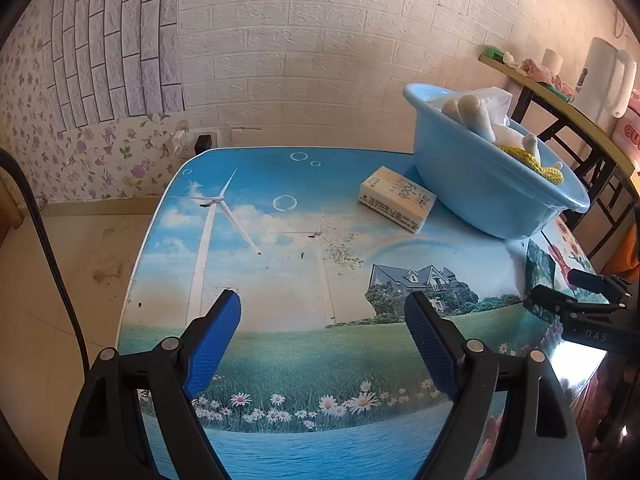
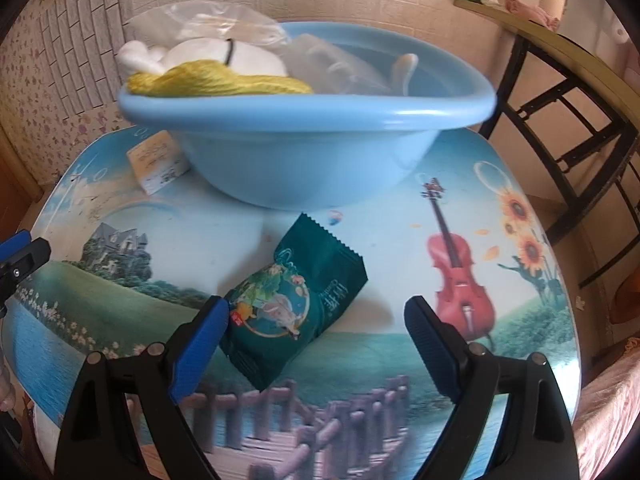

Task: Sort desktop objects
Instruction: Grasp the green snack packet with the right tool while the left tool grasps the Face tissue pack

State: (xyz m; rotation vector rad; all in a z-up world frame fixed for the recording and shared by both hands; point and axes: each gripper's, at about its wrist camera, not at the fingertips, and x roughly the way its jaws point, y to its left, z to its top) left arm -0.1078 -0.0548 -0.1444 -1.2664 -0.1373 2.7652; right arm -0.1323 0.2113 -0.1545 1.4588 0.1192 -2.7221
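Observation:
A dark green snack packet (image 2: pixel 296 300) lies flat on the picture-printed table (image 2: pixel 400 216). My right gripper (image 2: pixel 316 308) stands open over it; the packet's left end is against the left blue pad, and the right pad is well apart from it. Behind it stands a light blue basin (image 2: pixel 320 152) holding white plush pieces, yellow knitwork and a clear plastic bag. A cream tissue pack (image 1: pixel 396 198) lies beside the basin (image 1: pixel 480 192), on its left. My left gripper (image 1: pixel 322 304) hovers open over bare table with nothing between its fingers.
A shelf table with a black frame (image 1: pixel 560 120) stands at the right and carries a white jug (image 1: pixel 608 72) and small items. The brick-pattern wall (image 1: pixel 300 60) runs behind the table. To the left lie the floor (image 1: pixel 60 280) and a black cable (image 1: pixel 48 248).

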